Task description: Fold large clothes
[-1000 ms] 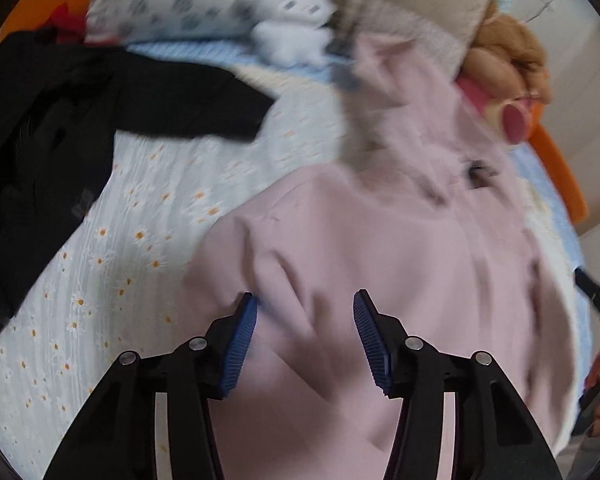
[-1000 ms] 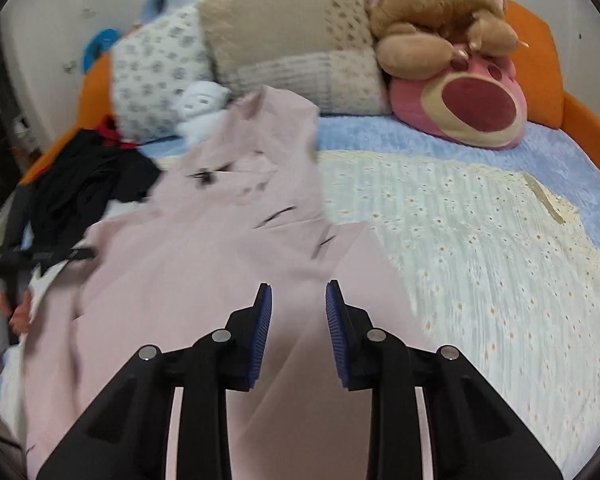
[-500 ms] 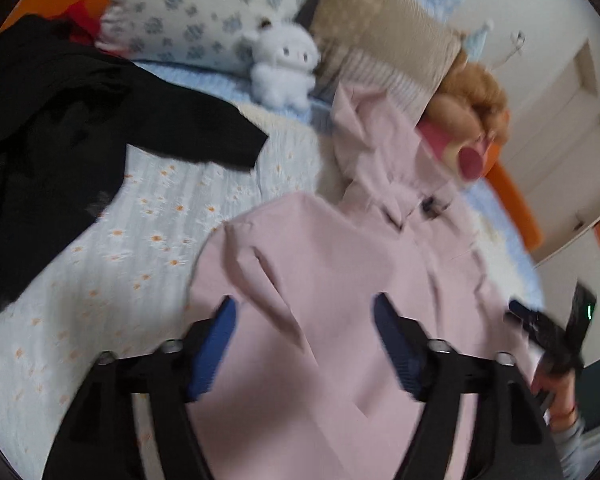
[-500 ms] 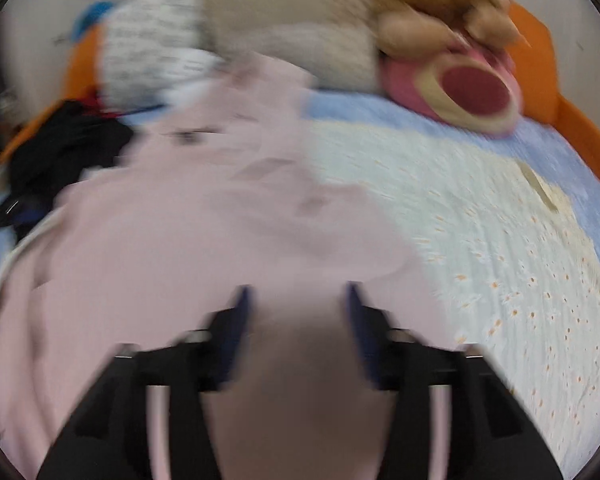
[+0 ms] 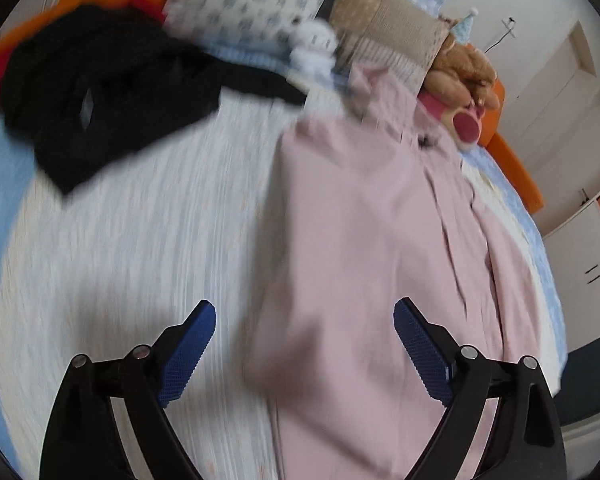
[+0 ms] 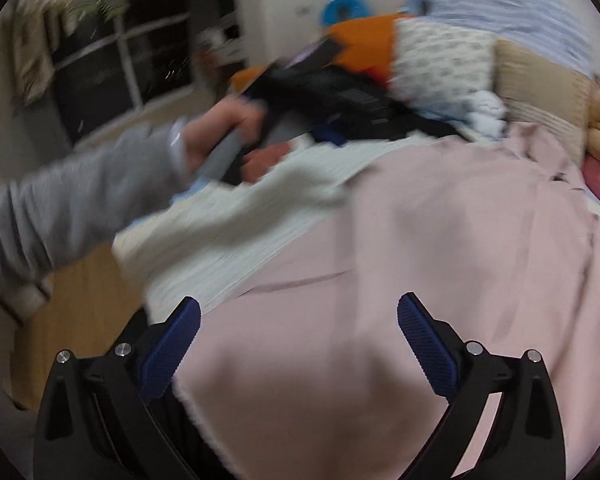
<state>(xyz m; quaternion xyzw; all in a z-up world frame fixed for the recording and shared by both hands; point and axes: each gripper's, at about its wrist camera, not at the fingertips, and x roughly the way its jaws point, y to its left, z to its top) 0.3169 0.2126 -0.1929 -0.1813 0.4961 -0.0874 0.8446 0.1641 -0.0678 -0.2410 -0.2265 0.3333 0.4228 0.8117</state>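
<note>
A bed with a white daisy-print cover (image 5: 140, 240) carries the large pale pink garment (image 5: 372, 240), spread flat along its right half (both views are smeared). A black garment (image 5: 100, 92) lies crumpled near the pillows. The left tool (image 5: 304, 340) and right tool (image 6: 298, 336) gape wide, holding nothing.

Both views: soft, even indoor light, no hard shadows, no glare. Heavy motion blur on bedspread (image 5: 132, 248) and pink garment (image 5: 360, 220); hand (image 6: 224, 136) smeared in right wrist view. Blue pads (image 6: 172, 344) stay sharp. Fisheye bending plus dark vignette at frame edges.
</note>
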